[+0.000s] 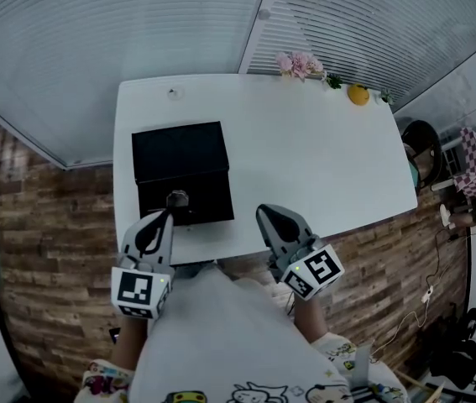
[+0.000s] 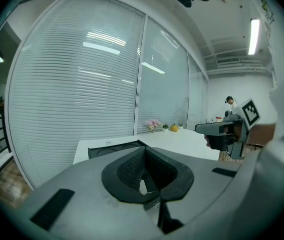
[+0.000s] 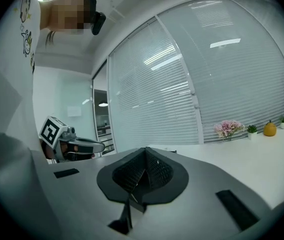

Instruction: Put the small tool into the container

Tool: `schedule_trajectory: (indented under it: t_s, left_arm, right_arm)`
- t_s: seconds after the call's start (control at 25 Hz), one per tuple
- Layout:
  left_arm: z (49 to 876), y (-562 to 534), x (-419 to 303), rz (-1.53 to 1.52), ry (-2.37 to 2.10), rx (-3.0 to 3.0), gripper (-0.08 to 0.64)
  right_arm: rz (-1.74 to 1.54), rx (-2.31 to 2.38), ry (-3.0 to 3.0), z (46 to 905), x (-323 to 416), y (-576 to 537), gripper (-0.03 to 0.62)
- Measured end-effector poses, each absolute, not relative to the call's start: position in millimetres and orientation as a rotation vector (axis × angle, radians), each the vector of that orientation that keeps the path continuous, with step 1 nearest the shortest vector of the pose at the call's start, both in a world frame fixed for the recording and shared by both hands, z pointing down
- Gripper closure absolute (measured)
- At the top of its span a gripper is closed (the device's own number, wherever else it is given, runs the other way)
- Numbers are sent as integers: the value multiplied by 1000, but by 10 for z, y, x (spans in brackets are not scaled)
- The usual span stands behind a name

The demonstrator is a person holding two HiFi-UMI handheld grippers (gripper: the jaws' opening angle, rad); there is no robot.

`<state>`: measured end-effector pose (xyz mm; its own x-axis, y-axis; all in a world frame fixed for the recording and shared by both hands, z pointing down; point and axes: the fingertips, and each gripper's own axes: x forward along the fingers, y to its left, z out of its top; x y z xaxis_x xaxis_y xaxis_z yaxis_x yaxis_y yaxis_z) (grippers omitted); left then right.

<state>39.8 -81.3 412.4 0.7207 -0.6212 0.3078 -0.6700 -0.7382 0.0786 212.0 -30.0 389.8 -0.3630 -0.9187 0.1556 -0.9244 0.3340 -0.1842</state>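
A black container (image 1: 180, 171) lies open on the left half of the white table (image 1: 305, 158); in the left gripper view its edge (image 2: 112, 149) shows just past the jaws. A small grey tool (image 1: 176, 198) sits on the container's near part, right beyond the tip of my left gripper (image 1: 169, 216). That left gripper (image 2: 144, 153) is shut with nothing between its pads. My right gripper (image 1: 265, 213) hovers over the table's near edge, right of the container. Its jaws (image 3: 145, 158) are also shut and hold nothing. Each gripper view shows the other gripper off to the side.
Pink flowers (image 1: 300, 64), an orange fruit (image 1: 358, 94) and small plants stand along the table's far right edge by the window blinds. A chair (image 1: 422, 145) and clutter stand right of the table on the wooden floor. A person (image 2: 229, 102) stands far off.
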Motion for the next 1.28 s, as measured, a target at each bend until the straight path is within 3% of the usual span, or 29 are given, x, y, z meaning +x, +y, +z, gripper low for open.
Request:
schedule_trajectory:
  t_s: [1.28]
  left_arm:
    - [4169, -871, 360, 392, -1021, 2733, 555]
  right_arm:
    - [362, 1833, -2480, 3892, 2166, -356, 592]
